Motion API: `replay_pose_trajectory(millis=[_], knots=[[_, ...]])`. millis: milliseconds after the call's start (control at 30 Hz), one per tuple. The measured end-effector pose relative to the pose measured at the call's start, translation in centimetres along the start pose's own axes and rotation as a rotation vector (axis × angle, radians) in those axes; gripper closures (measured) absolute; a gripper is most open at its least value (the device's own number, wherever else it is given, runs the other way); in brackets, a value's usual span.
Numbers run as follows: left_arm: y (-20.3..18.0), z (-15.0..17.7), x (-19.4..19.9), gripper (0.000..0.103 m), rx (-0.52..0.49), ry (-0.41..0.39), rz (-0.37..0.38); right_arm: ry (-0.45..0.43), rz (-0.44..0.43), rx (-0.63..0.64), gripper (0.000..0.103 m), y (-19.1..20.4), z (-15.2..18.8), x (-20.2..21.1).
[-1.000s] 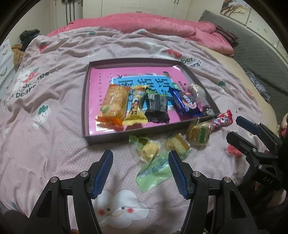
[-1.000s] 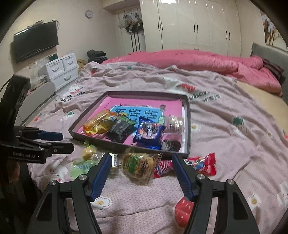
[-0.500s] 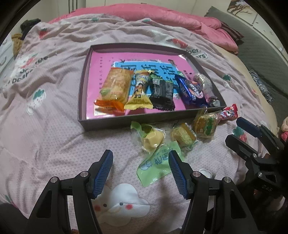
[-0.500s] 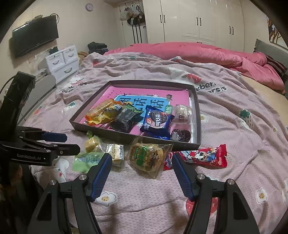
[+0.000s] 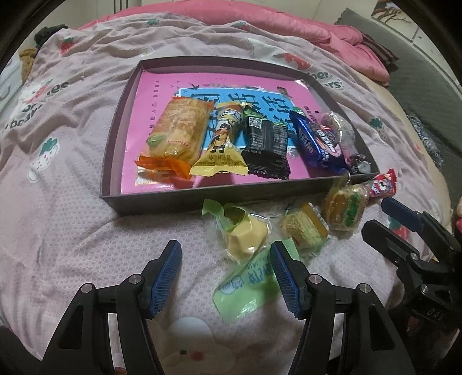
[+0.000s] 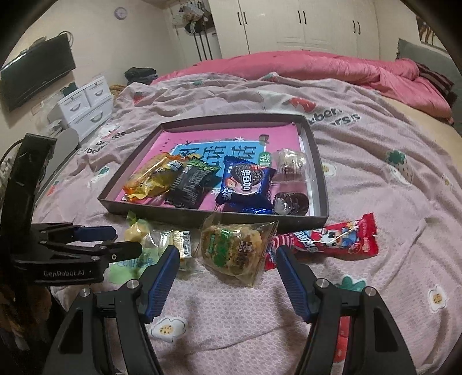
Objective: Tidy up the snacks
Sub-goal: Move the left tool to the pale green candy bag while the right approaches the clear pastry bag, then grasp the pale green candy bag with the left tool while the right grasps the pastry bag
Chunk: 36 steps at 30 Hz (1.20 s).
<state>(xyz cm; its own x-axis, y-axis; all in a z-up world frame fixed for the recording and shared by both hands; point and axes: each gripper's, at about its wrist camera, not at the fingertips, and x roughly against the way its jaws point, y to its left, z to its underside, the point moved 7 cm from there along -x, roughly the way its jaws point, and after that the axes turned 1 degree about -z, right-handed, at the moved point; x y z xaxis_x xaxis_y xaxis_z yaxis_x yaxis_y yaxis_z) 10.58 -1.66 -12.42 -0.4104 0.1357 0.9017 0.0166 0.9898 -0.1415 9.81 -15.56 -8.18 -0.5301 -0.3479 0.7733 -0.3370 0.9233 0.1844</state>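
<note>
A dark shallow box [image 5: 156, 199] [image 6: 317, 161] with a pink liner lies on the bed and holds several snack packets in a row. Loose snacks lie in front of it: a yellow cake in clear wrap [image 5: 245, 232], a green sachet [image 5: 248, 284], a small wafer pack [image 5: 304, 225], a green-and-brown pastry pack [image 5: 345, 206] [image 6: 235, 248] and a red packet [image 6: 329, 239]. My left gripper [image 5: 226, 256] hangs open just above the yellow cake and green sachet. Open too, my right gripper [image 6: 225, 261] hovers over the pastry pack. Neither holds anything.
The pink-lilac bedspread [image 5: 57, 202] is soft and wrinkled. A pink quilt [image 6: 332, 66] is bunched at the far side. White drawers [image 6: 86, 106] and a wall TV [image 6: 37, 75] stand left of the bed, wardrobes [image 6: 288, 26] behind it.
Both grippers have come down and closer to the loose snacks, which now sit larger and nearer the fingertips. Their jaws keep the same width. No snack has moved.
</note>
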Motion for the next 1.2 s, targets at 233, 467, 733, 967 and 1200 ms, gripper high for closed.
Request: replay_pose_trajectory(millis=[233, 467, 733, 967, 1200], knots=[[-0.3, -0.3, -0.4, 0.037, -0.011, -0.002, -0.001, 0.032, 0.000, -0.033, 0.035, 0.2, 0.1, -2.1], [-0.4, -0.3, -0.4, 0.037, -0.014, -0.002, -0.003, 0.021, 0.004, -0.041, 0.034, 0.5, -0.3, -3.0], [-0.4, -0.3, -0.7, 0.037, -0.013, 0.006, -0.005, 0.030, 0.060, 0.021, 0.035, 1.0, -0.3, -4.1], [-0.5, -0.2, -1.1, 0.037, -0.001, 0.012, -0.003, 0.055, 0.033, 0.005, 0.045, 0.0, 0.0, -4.5], [-1.1, -0.4, -1.8, 0.037, 0.035, 0.016, 0.026, 0.033, -0.023, -0.032, 0.048, -0.6, 0.0, -3.1]])
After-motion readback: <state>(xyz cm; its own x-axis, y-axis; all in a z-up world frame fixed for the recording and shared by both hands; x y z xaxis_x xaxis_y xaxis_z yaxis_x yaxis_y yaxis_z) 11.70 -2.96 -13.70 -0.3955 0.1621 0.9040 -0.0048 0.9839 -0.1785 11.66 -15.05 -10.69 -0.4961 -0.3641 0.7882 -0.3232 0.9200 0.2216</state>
